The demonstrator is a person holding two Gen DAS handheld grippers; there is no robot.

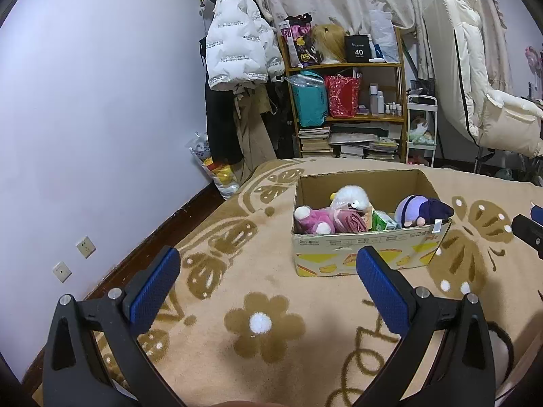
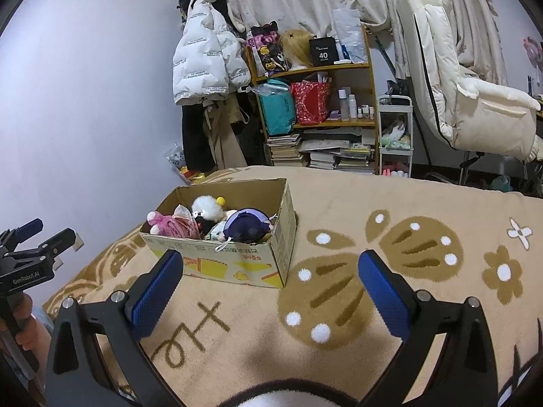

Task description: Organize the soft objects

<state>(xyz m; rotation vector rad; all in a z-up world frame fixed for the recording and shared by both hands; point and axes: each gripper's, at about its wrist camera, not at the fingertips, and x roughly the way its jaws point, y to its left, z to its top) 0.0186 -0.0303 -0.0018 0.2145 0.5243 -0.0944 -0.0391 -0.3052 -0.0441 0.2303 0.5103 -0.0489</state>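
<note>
A cardboard box [image 1: 366, 254] stands on a tan blanket and shows in the right wrist view too [image 2: 237, 264]. Inside lie a pink plush [image 1: 310, 220], a white fluffy plush [image 1: 351, 198], a purple and navy plush [image 1: 422, 210] and a green packet [image 1: 383, 222]. My left gripper [image 1: 268, 261] is open and empty, held above the blanket in front of the box. My right gripper [image 2: 271, 264] is open and empty, to the right of the box. The left gripper also shows at the left edge of the right wrist view [image 2: 37, 237].
The blanket [image 1: 254, 288] with brown butterfly and flower patterns covers the bed. Beyond it stand a wooden shelf [image 1: 346, 95] with bags and books, a white jacket [image 1: 237, 40] on a rack, and a cream coat [image 1: 475, 84]. A wall lies to the left.
</note>
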